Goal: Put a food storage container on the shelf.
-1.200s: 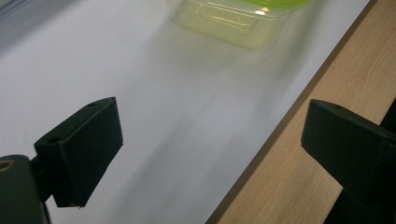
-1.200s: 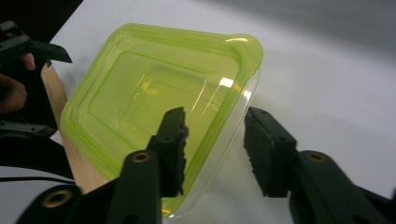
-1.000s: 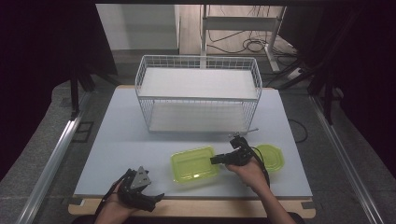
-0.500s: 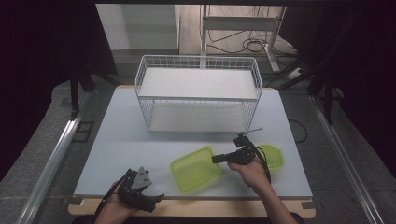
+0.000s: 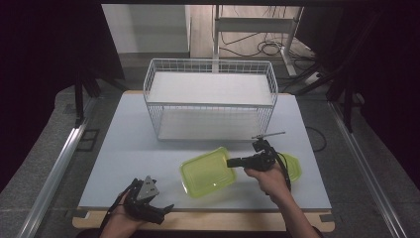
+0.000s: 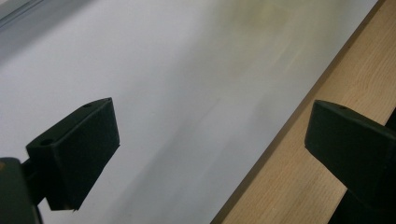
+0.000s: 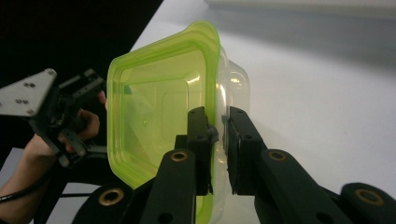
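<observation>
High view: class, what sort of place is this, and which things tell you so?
Probably a lab or recording workspace, not a kitchen: a table ringed by black curtains, loose cables on the floor, and a person working hand-held tongs.
</observation>
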`<state>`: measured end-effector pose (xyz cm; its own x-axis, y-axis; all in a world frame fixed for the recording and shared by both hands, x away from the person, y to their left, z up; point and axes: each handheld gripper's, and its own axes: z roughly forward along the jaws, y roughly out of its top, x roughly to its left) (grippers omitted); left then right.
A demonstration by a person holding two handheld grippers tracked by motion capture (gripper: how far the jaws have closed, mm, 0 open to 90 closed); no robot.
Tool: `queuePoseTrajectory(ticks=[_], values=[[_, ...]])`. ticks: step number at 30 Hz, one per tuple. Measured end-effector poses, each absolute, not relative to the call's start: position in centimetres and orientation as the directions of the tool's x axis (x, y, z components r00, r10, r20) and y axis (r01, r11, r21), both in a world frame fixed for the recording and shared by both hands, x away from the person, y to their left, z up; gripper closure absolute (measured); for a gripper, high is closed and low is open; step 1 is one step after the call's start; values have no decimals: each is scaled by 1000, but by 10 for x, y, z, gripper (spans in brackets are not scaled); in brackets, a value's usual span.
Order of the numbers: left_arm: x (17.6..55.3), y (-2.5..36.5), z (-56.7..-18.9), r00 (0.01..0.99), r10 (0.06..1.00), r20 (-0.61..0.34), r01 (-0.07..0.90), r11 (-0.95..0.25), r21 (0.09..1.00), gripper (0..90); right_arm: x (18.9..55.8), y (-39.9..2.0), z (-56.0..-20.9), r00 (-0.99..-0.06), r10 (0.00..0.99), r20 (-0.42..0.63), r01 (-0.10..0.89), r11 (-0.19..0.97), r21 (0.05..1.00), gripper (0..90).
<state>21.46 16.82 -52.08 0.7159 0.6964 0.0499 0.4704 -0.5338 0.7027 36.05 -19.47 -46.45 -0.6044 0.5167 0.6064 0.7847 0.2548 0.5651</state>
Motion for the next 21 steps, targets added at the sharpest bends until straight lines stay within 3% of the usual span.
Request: queuePoseTrajectory(ticks=[21], values=[[215,167,-523,716,695,55,472,-542,695,30,371,-200,-415,-646,487,587,734,185,654,811]])
